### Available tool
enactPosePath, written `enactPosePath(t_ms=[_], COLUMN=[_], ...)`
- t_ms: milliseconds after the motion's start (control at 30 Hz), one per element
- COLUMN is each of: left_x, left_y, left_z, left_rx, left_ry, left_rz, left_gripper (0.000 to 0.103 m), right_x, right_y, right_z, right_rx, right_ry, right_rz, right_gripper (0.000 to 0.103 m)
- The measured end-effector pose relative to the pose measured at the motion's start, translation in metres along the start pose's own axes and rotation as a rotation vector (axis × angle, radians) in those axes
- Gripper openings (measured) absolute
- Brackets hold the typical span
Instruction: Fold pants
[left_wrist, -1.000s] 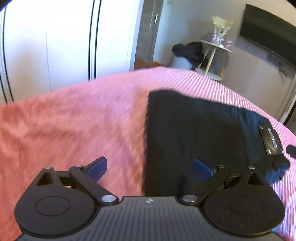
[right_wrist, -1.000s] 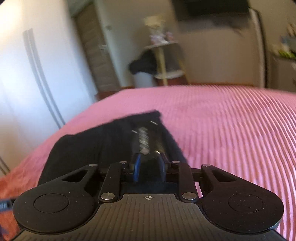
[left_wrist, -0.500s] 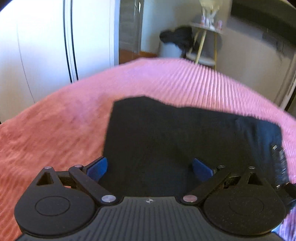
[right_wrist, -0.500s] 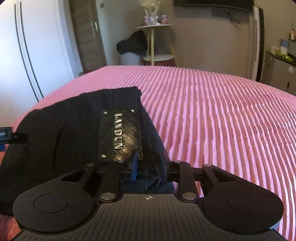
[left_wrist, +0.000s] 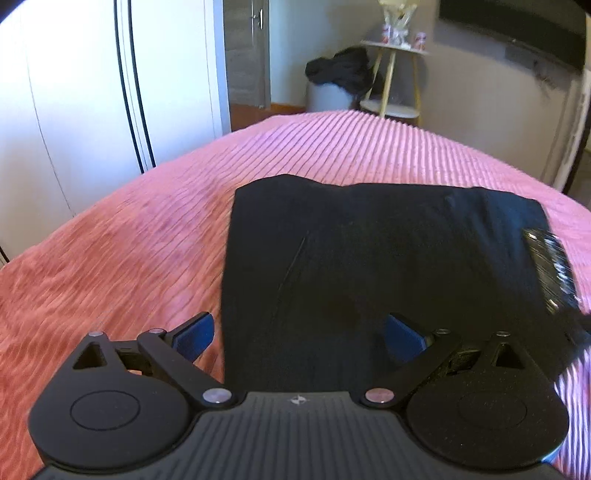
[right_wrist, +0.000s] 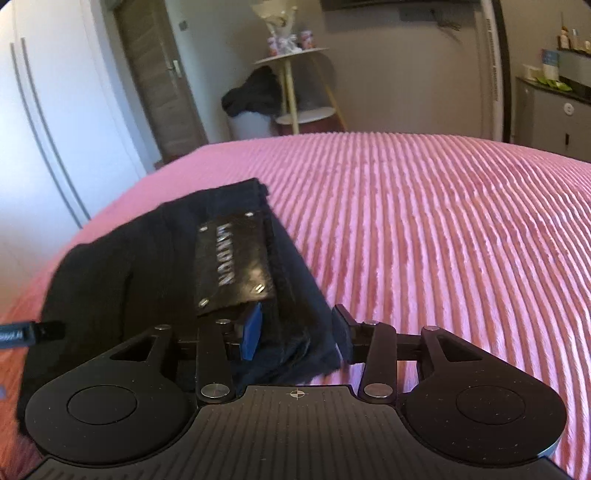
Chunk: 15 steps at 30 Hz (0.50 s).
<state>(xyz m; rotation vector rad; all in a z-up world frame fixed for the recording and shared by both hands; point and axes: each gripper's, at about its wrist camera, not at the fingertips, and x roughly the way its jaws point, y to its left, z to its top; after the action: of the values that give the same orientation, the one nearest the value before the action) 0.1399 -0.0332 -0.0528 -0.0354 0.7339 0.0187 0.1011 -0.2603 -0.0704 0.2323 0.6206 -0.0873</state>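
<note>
The right gripper (right_wrist: 295, 332) is opening, its jaws parting around the waistband corner of the pants (right_wrist: 155, 280); cloth still lies between the pads, but they no longer look pressed on it, though blur makes that hard to be sure of. The left gripper (left_wrist: 299, 334) is spread wide and holds nothing, hovering over the near edge of the cloth. The pants lie on the pink bed (right_wrist: 424, 229) as a dark, compact rectangle, with the label patch (right_wrist: 232, 262) facing up along the right edge. This looks like the release at the end of a fold. Next, the right gripper likely needs to back off without dragging the corner; then, if another fold is wanted, both should take one end and carry it over.
</note>
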Motion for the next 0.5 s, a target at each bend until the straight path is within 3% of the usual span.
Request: enactPosePath(t_ms=[133, 367, 467, 500], left_x=[-0.018, -0.058, -0.071, -0.075], left_y=[0.009, 0.016, 0.025, 0.03], left_z=[-0.021, -0.053, -0.068, -0.073], left_rx=[-0.023, -0.039, -0.065, -0.097], left_ry=[0.036, 0.082, 0.117, 0.129], left_rz=[0.001, -0.026, -0.02, -0.014], left_gripper=[0.099, 0.099, 0.099, 0.099], right_x=[-0.002, 0.016, 0.02, 0.018], right_y=[-0.004, -0.008, -0.021, -0.027], right_z=[-0.004, -0.005, -0.006, -0.006], right_rx=[0.015, 0.028, 0.107, 0.149], right_ry=[0.02, 0.059, 0.074, 0.076], right_rz=[0.003, -0.08, -0.076, -0.053], right_gripper=[0.046, 0.082, 0.095, 0.095])
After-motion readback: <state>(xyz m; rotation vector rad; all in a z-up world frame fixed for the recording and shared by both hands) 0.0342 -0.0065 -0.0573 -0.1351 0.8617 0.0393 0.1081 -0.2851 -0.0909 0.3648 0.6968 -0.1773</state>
